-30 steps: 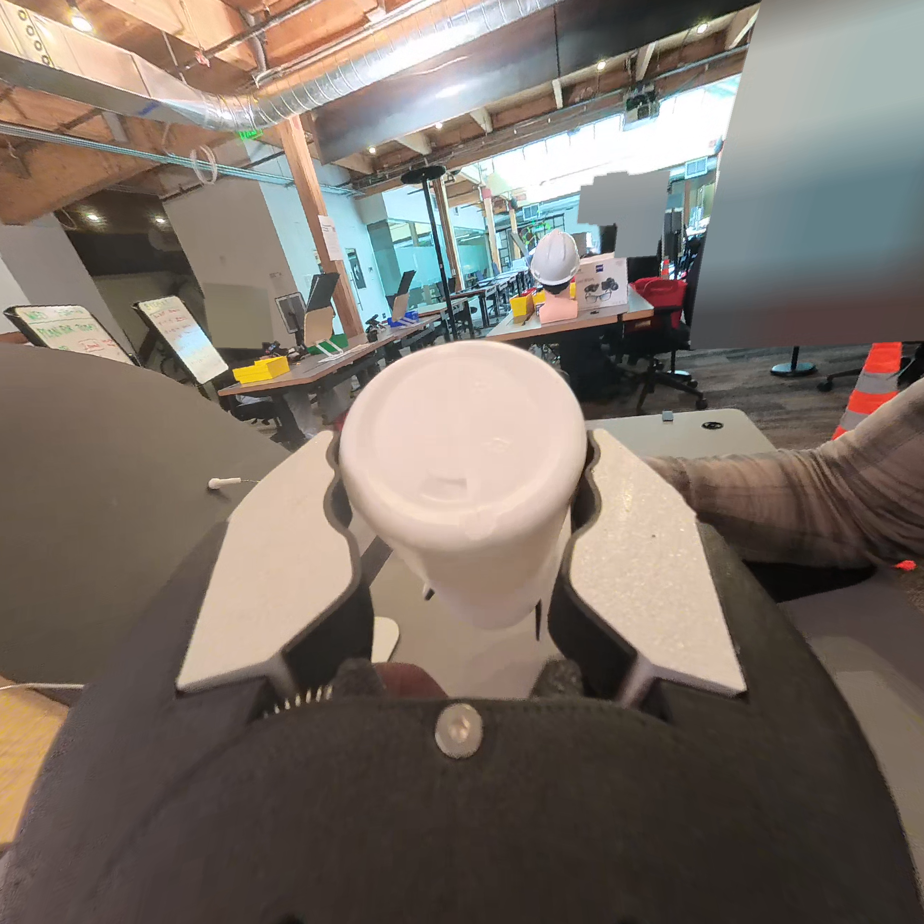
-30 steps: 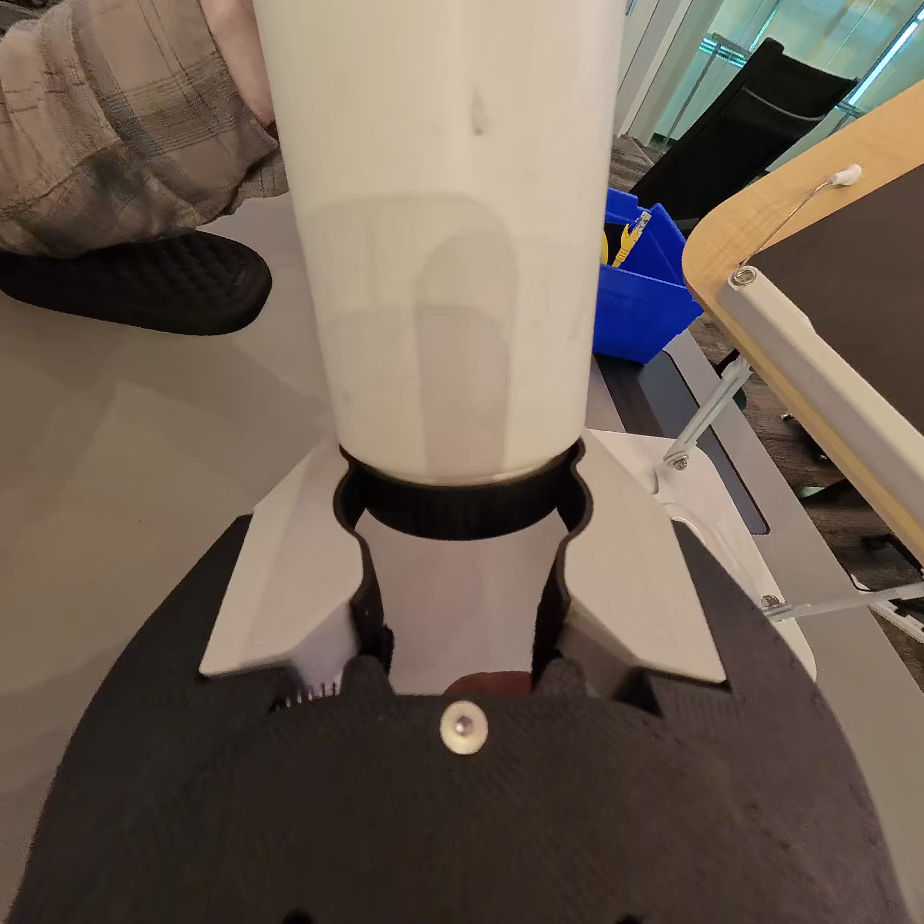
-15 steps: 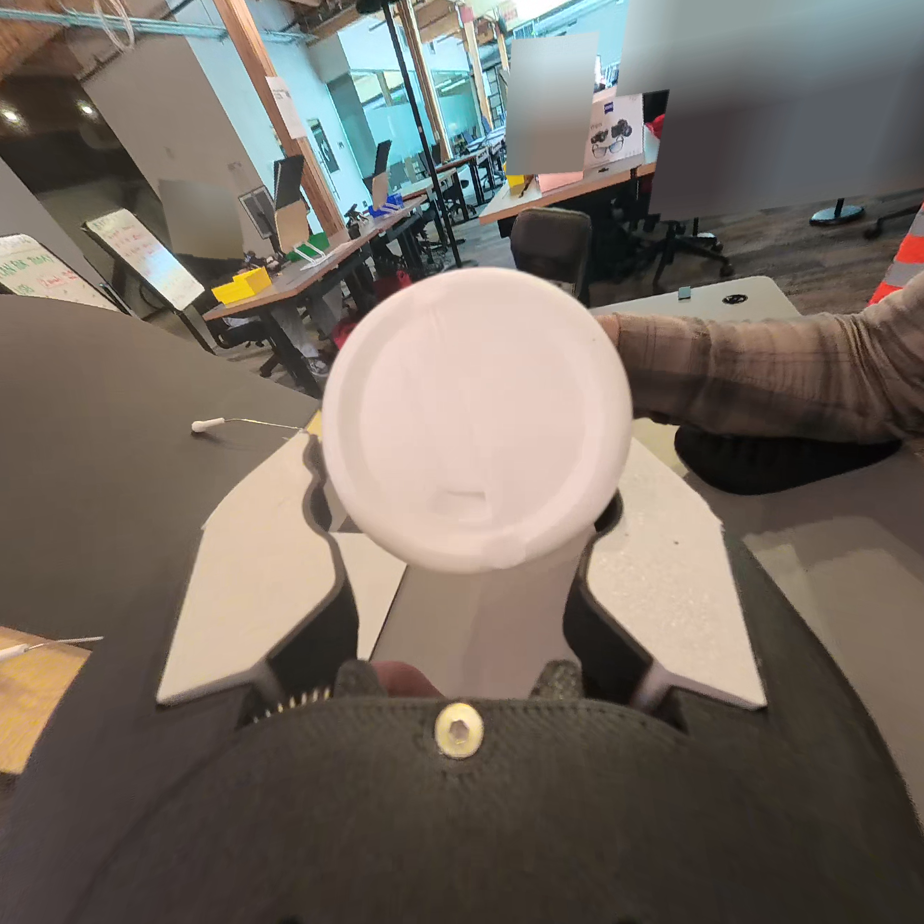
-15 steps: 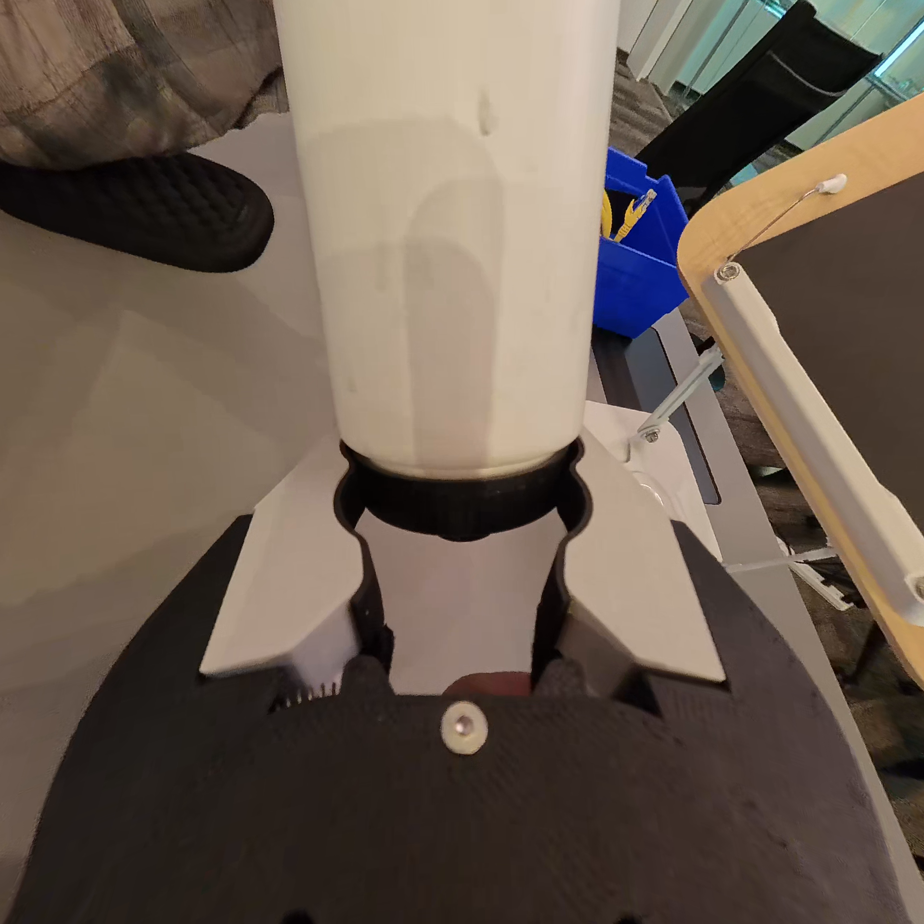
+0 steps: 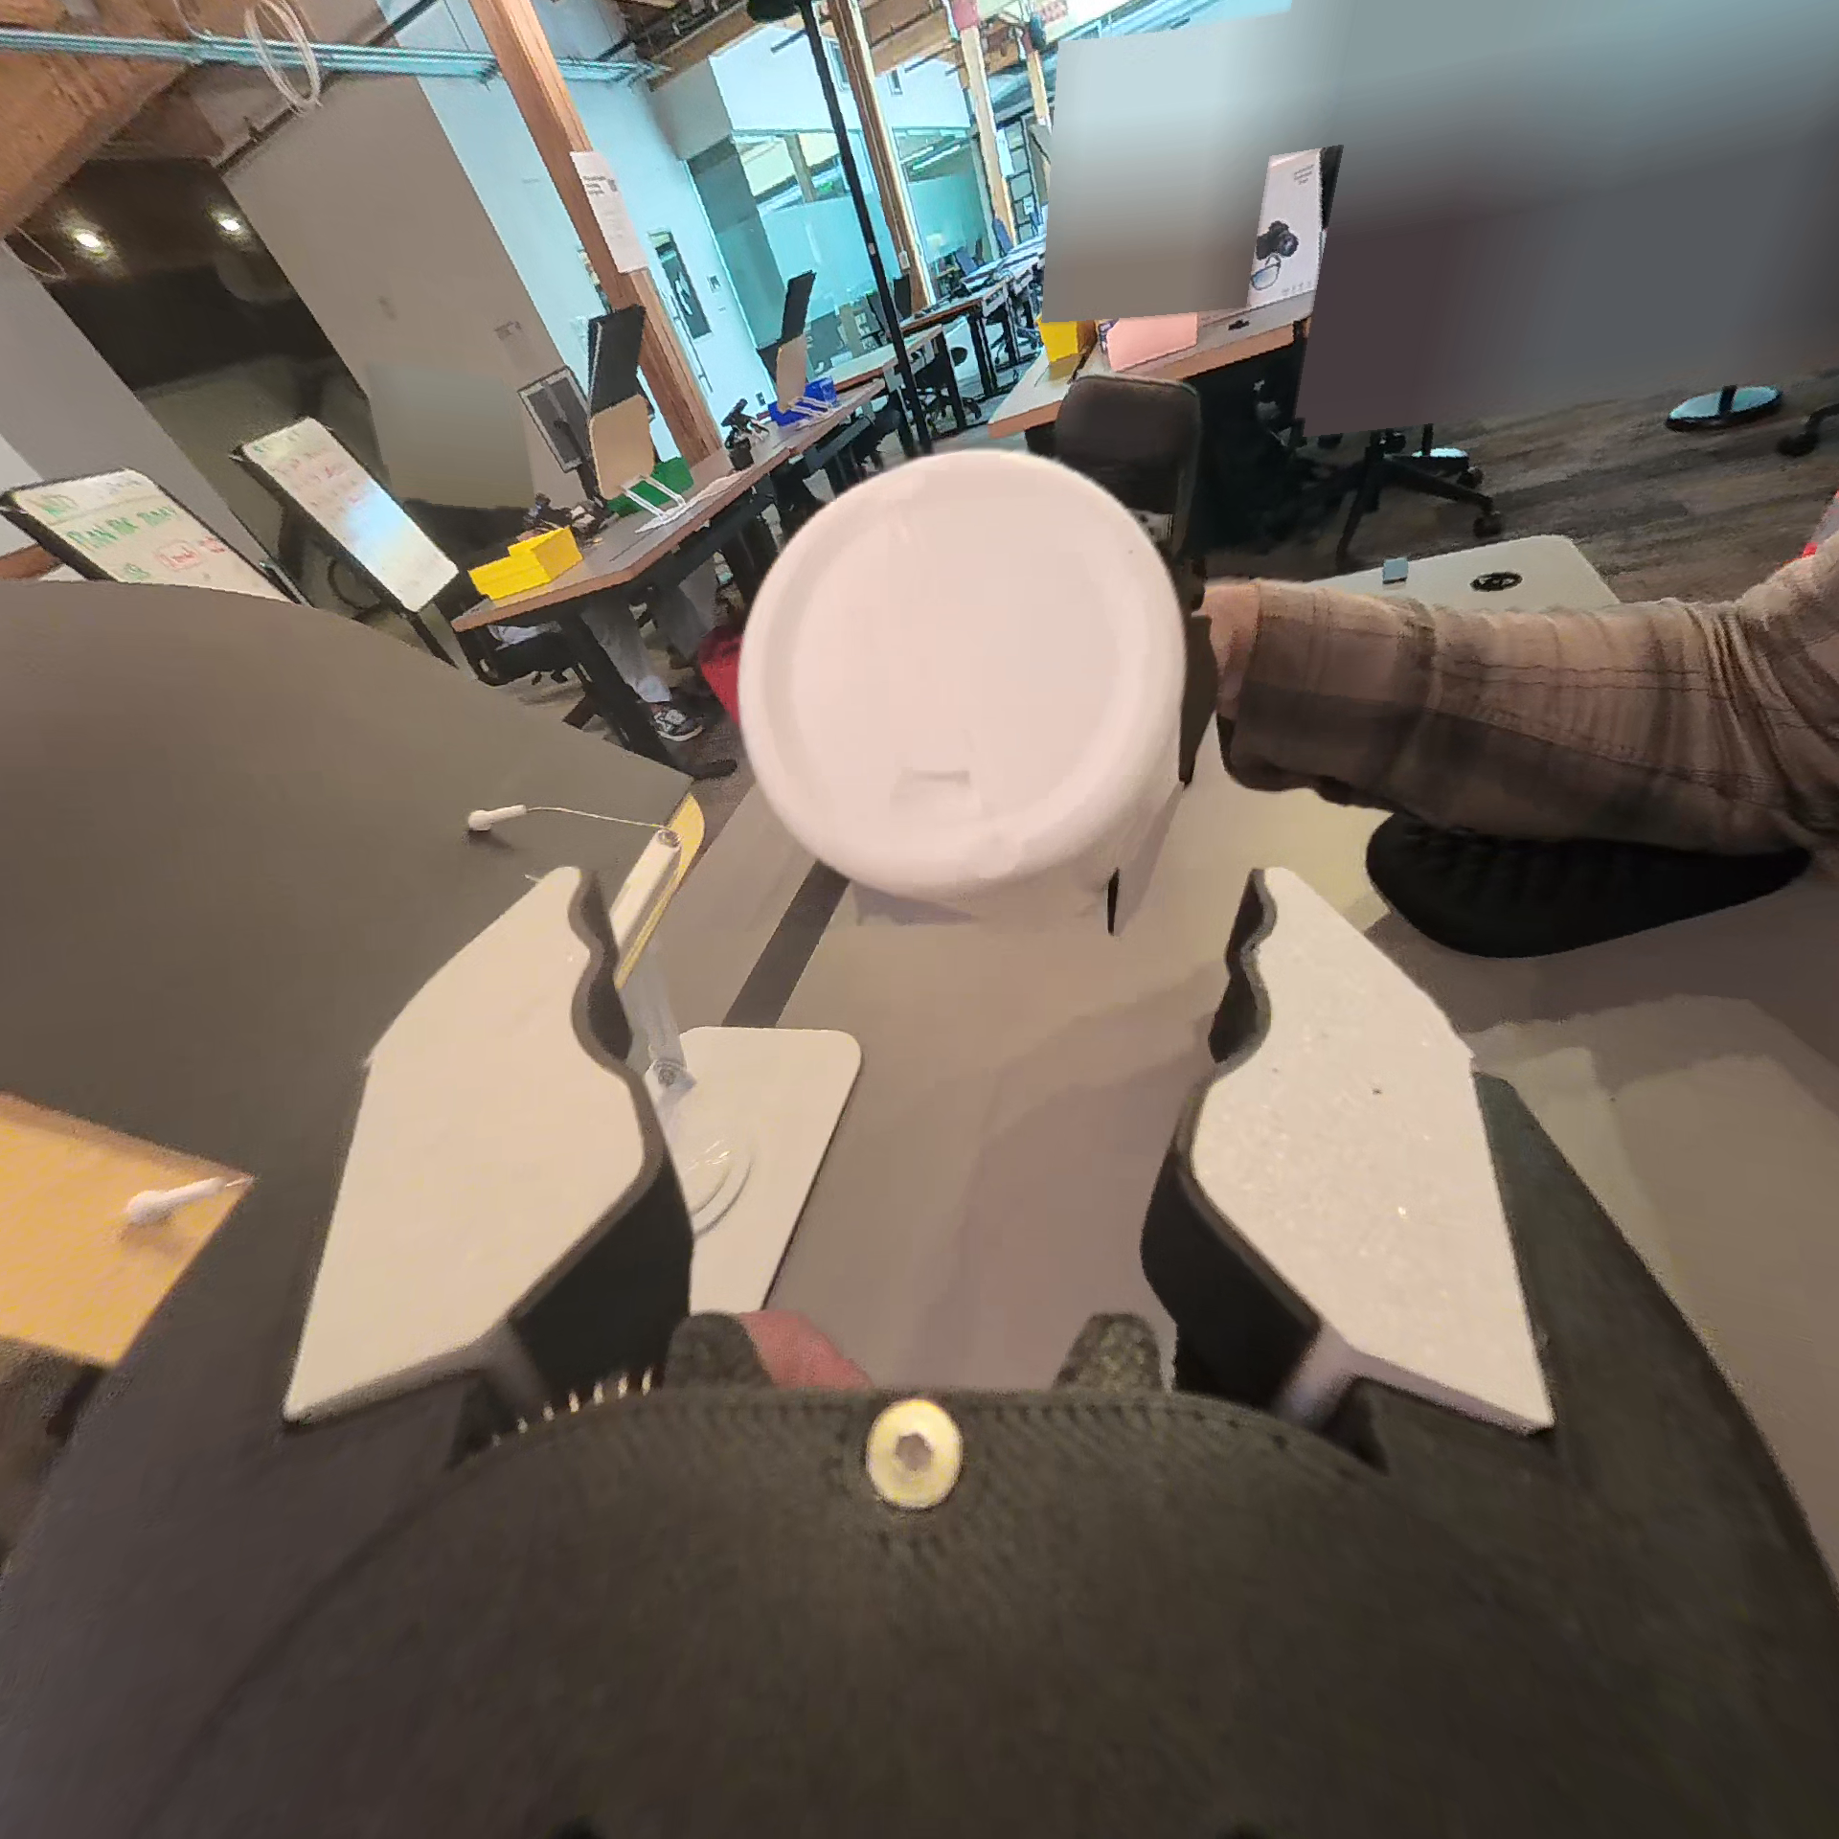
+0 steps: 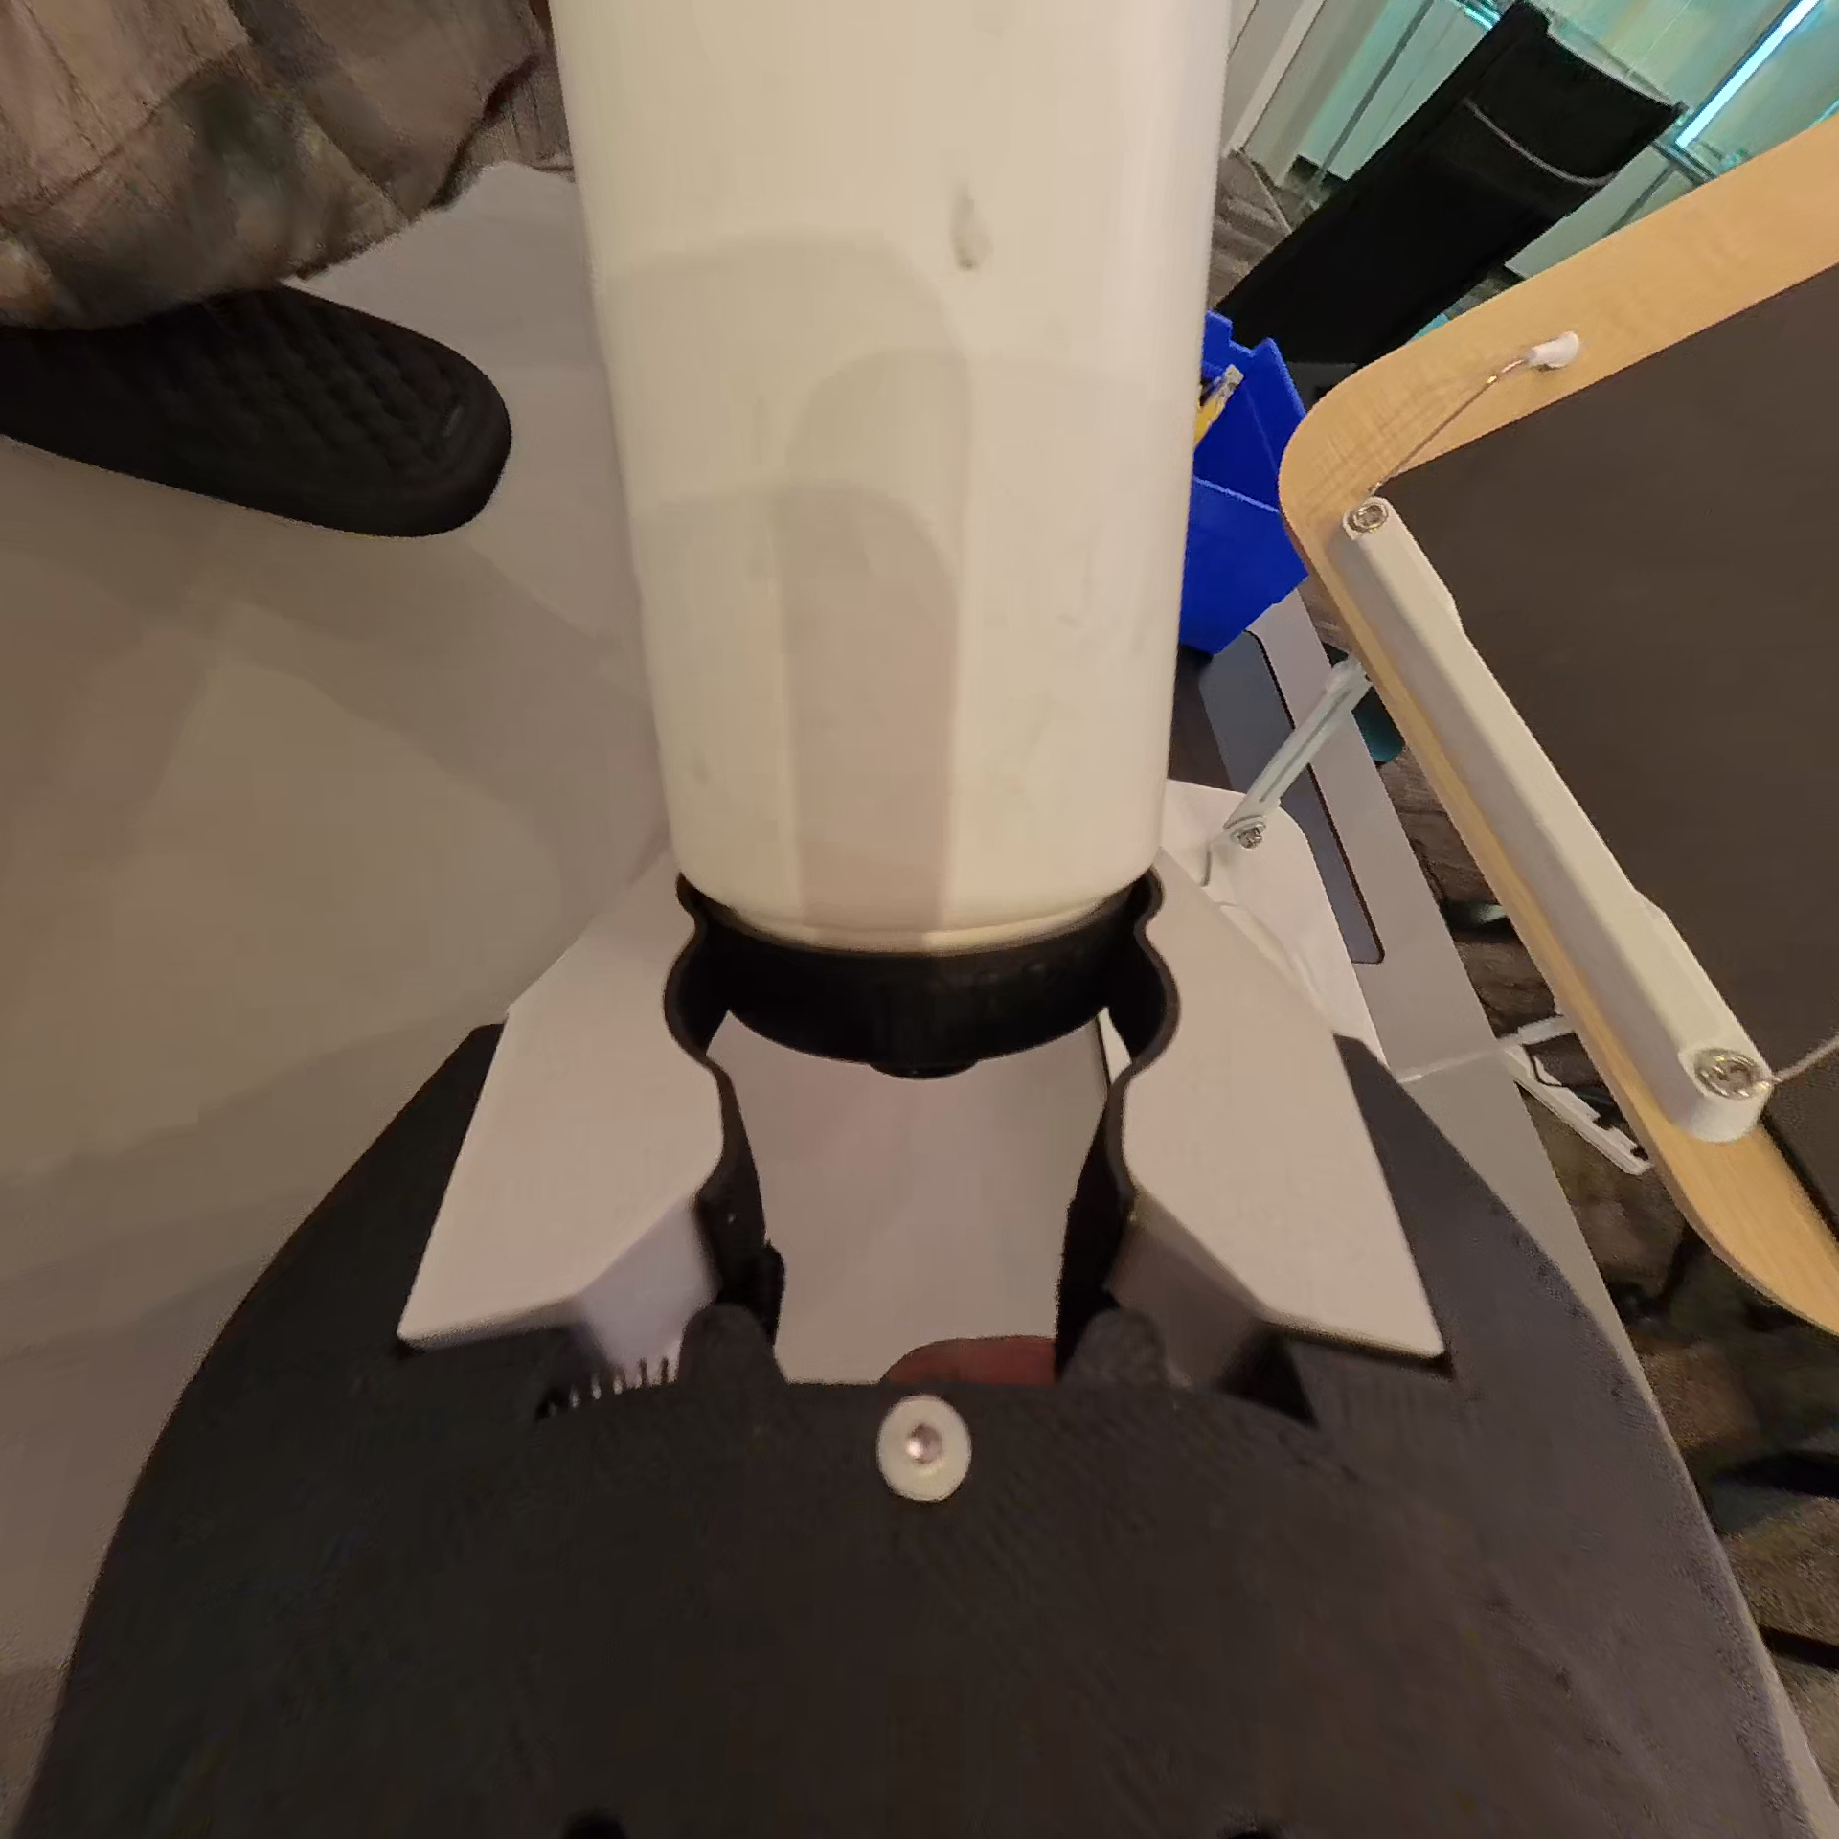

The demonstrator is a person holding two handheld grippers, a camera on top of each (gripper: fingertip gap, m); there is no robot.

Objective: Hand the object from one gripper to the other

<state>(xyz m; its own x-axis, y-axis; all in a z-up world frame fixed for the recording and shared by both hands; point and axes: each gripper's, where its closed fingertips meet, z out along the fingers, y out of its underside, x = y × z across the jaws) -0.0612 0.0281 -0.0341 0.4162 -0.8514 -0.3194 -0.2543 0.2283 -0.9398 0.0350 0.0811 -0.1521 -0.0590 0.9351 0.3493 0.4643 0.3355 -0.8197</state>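
A white bottle with a black end cap hangs above the grey table. In the left wrist view I see its round white end, out in front of the fingertips and apart from them. My left gripper is open and empty, jaws spread wide. My right gripper is shut on the black end cap, and the white body runs up and away from it. A person's plaid sleeve reaches in from the right behind the bottle.
A black board with a wooden edge on a white stand base stands at the left; it also shows in the right wrist view. A black wrist rest lies on the table. A blue bin sits behind the bottle. The grippers' ends are close to 20 cm from one another.
My left gripper has opened and drawn back from the white bottle, which it held a second ago. My right gripper stays shut on the bottle's black end.
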